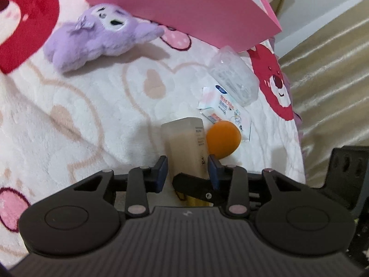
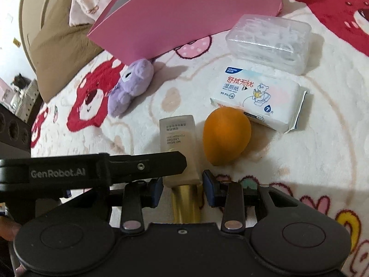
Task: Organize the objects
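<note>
Both tools open | left tool (image 1: 188, 170), right tool (image 2: 183, 188) straddle foundation bottle (image 2: 178, 143)

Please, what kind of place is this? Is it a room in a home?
Most likely a bedroom at home. The objects lie on a plush blanket printed with red bears, seemingly on a bed. A purple plush toy, a pack of wet wipes and a foundation bottle are on it.

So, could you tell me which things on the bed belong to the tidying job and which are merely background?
For the job:
foundation bottle, between both grippers' fingers
orange sponge
wet wipes pack
clear plastic case
purple plush
pink bag, probably the container

Background:
bear-print blanket
brown pillow
</note>
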The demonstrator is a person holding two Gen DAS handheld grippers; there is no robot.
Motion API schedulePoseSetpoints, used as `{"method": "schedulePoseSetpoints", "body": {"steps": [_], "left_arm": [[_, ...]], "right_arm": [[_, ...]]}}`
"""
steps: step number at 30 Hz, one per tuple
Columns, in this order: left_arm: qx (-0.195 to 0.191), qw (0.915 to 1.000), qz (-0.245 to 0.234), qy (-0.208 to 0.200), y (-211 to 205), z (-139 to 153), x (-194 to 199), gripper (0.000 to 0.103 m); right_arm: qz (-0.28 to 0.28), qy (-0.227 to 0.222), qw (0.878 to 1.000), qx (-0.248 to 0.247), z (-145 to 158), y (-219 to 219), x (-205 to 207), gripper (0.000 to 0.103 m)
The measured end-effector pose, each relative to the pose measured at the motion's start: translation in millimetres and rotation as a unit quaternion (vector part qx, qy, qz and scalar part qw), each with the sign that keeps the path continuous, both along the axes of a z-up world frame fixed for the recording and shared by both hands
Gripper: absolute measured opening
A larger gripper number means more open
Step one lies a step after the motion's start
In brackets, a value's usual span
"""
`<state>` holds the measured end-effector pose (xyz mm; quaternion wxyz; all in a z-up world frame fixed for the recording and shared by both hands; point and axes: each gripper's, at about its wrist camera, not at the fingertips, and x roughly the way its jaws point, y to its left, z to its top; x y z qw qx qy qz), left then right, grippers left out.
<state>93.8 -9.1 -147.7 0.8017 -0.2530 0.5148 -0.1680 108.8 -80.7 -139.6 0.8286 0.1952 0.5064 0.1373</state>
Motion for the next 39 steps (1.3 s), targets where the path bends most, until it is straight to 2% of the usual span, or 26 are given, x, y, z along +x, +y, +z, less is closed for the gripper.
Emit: {"method": "schedulePoseSetpoints", "body": {"steps": [3, 5, 11, 15, 17, 18, 20, 21, 24, 28, 31, 35, 39], "left_arm": [[0.007, 1.0, -0.003, -0.004, -3.1, 4.0, -4.9, 0.035], [0.006, 1.0, -0.003, -0.005, -2.1, 7.2, -7.2, 0.033], [-0.001, 0.9999, -0.002, -0.014, -1.3, 28.4, -14.5, 0.028], [0.016, 0.9987, -0.009, -0.049, -10.1, 50.9, -16.4, 0.026], [0.004, 0.9984, -0.014, -0.054, -12.9, 57.8, -16.8, 0.026], [-0.006, 0.9984, -0.016, -0.055, -13.6, 59.8, -17.3, 0.02], [-0.062, 0.9972, -0.03, -0.029, -16.1, 54.6, -14.4, 0.02], [-0.068, 0.9973, -0.027, -0.01, -18.1, 49.3, -14.3, 0.019], [-0.03, 0.9994, -0.016, 0.004, -22.1, 37.0, -16.7, 0.02], [-0.035, 0.9992, 0.001, 0.021, -9.0, 27.3, -17.5, 0.02], [-0.016, 0.9995, 0.024, 0.017, 1.0, 27.1, -16.0, 0.023], [-0.031, 0.9986, 0.036, 0.025, 9.2, 21.0, -13.3, 0.023], [-0.034, 0.9981, 0.045, 0.027, 13.1, 19.7, -15.5, 0.024]], "right_arm": [[0.042, -0.014, 0.997, -0.062, 9.2, 15.6, -5.4, 0.041], [0.057, -0.023, 0.995, -0.082, 14.3, 20.1, -9.0, 0.041], [0.085, -0.055, 0.989, -0.107, 34.6, 22.1, -16.8, 0.041], [0.075, -0.075, 0.989, -0.101, 47.6, 16.9, -19.6, 0.041], [0.073, -0.075, 0.989, -0.102, 47.9, 14.7, -17.9, 0.041], [0.07, -0.07, 0.99, -0.1, 45.7, 13.4, -16.6, 0.041], [0.074, -0.066, 0.992, -0.077, 39.4, 13.8, -15.9, 0.041], [0.081, -0.066, 0.992, -0.071, 35.9, 17.1, -15.7, 0.041], [0.096, -0.067, 0.99, -0.085, 28.6, 29.8, -18.4, 0.041], [0.096, -0.043, 0.991, -0.085, 18.7, 30.7, -21.1, 0.041], [0.096, -0.036, 0.991, -0.086, 14.5, 30.6, -20.9, 0.041], [0.099, -0.031, 0.99, -0.095, 12.4, 33.2, -20.6, 0.041], [0.092, -0.024, 0.992, -0.084, 9.1, 31.7, -16.7, 0.041]]}}
